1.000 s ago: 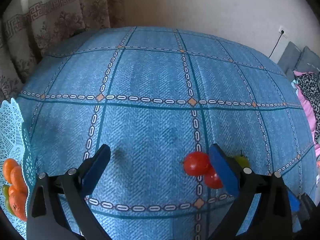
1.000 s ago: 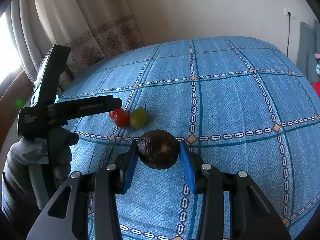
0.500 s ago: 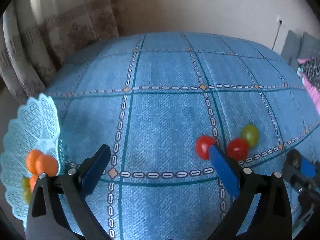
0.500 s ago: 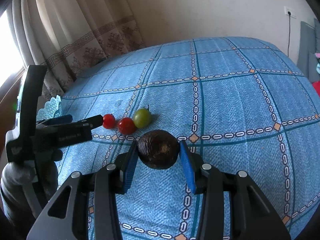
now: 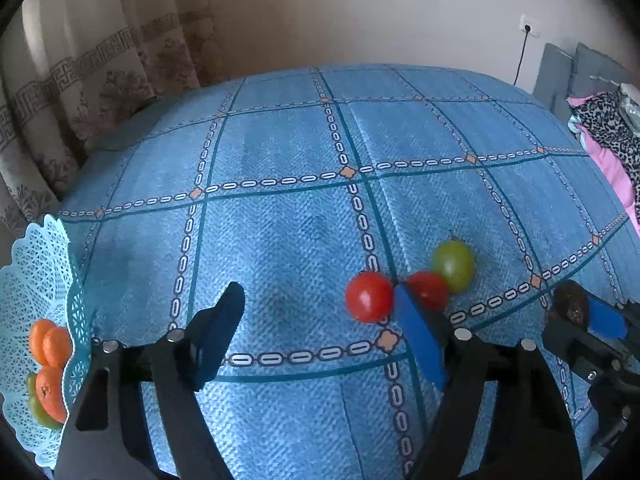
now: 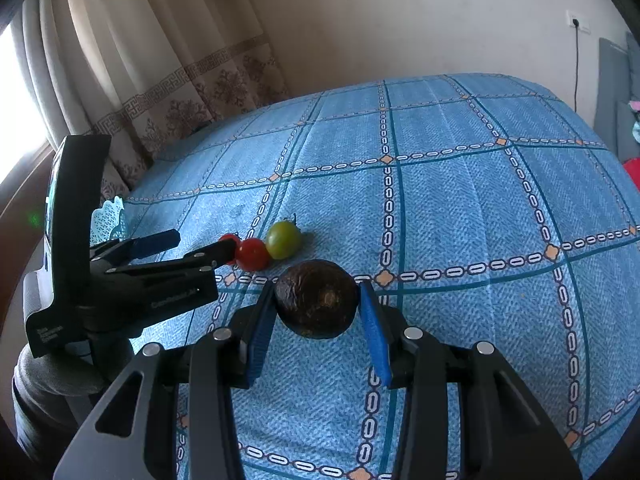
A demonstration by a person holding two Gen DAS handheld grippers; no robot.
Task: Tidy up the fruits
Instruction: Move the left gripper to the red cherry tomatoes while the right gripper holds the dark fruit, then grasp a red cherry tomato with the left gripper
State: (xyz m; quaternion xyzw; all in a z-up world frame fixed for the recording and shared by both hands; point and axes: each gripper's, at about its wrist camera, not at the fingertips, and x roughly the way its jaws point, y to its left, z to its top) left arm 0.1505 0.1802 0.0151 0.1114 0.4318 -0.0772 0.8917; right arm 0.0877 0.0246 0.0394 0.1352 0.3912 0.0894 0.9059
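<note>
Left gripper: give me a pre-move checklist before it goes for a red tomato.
1. Left gripper open: ok.
2. Nearest red tomato between its fingers: not ok, it lies just inside the right fingertip, off-centre.
3. Second red tomato and green tomato clear: not ok, they crowd that fingertip.
4. Right gripper holding the dark fruit: ok.
5. Blue basket has space: cannot tell.

Each tool is a black plastic frame with triangular cut-outs, silver round screw heads at its joints and two fingers faced with blue pads: the left tool [image 5: 320, 320], the right tool [image 6: 318, 322]. Faint lettering marks the left tool's side. A grey glove [image 6: 52, 376] covers the left hand.
</note>
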